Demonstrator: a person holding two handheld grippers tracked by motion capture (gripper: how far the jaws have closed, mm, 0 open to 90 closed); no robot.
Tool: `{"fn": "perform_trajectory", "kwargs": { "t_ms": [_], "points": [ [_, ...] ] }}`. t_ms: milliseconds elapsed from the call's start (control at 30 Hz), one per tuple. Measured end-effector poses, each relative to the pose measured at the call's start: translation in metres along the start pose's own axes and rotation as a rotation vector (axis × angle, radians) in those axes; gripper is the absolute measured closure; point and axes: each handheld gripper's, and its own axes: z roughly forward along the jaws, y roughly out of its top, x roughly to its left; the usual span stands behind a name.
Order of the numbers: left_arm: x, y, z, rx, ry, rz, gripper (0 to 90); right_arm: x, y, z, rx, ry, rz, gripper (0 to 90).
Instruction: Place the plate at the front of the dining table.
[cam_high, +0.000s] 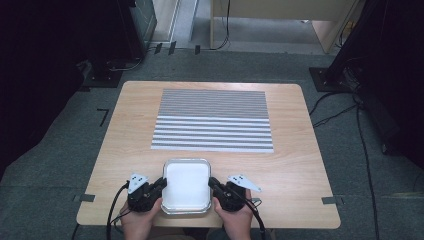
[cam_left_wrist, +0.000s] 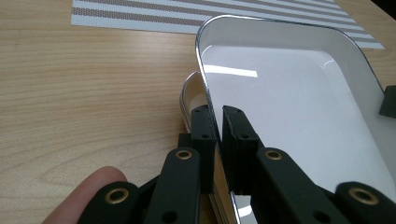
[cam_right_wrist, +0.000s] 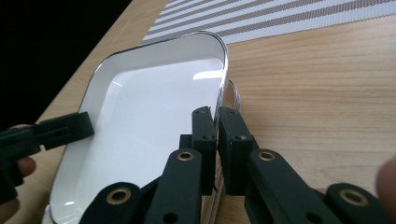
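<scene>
Both claws (cam_high: 161, 184) (cam_high: 212, 183) tight on tray (cam_high: 187, 186) rims

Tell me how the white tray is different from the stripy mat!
The white tray is a glossy dish with raised walls and a shiny rim; the stripy mat lies flat and looks woven. The tray is plain white; the mat has grey and white stripes. The tray is smaller and pinched at its sides by the left gripper and right gripper; nothing touches the mat. Both sit on the wooden table.
</scene>
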Motion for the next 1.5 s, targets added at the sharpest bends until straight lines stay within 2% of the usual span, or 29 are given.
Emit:
{"fn": "perform_trajectory", "kwargs": {
  "t_ms": [33, 67, 167, 267, 367, 567, 867, 1233, 1500],
  "points": [
    [-0.001, -0.001, 0.001, -0.007, 0.010, -0.002, 84.9, 0.002, -0.001, 0.001, -0.006, -0.022, -0.031, 86.4],
    [-0.001, -0.001, 0.001, -0.007, 0.010, -0.002, 85.0, 0.002, -0.001, 0.001, -0.006, -0.022, -0.031, 86.4],
    [-0.003, -0.002, 0.001, -0.021, 0.024, -0.007, 85.1, 0.007, -0.005, 0.004, -0.013, -0.068, -0.073, 85.0],
    [-0.003, -0.003, 0.001, -0.029, 0.028, -0.019, 85.3, 0.011, -0.009, 0.006, -0.026, -0.102, -0.093, 84.9],
    [-0.004, -0.004, 0.001, -0.035, 0.033, -0.024, 85.7, 0.013, -0.010, 0.006, -0.041, -0.119, -0.093, 86.2],
    [-0.003, -0.003, 0.001, -0.037, 0.027, -0.041, 86.5, 0.015, -0.009, 0.003, -0.071, -0.116, -0.083, 87.6],
    [-0.005, 0.008, -0.001, -0.054, 0.009, -0.050, 88.3, 0.014, -0.002, 0.003, -0.092, -0.108, -0.072, 88.6],
    [-0.009, 0.023, 0.005, -0.071, 0.000, -0.052, 89.7, 0.010, 0.013, 0.004, -0.109, -0.103, -0.045, 89.8],
    [-0.009, 0.030, 0.006, -0.078, -0.012, -0.066, 89.9, 0.010, 0.024, 0.002, -0.121, -0.093, -0.052, 90.0]
  ]
}}
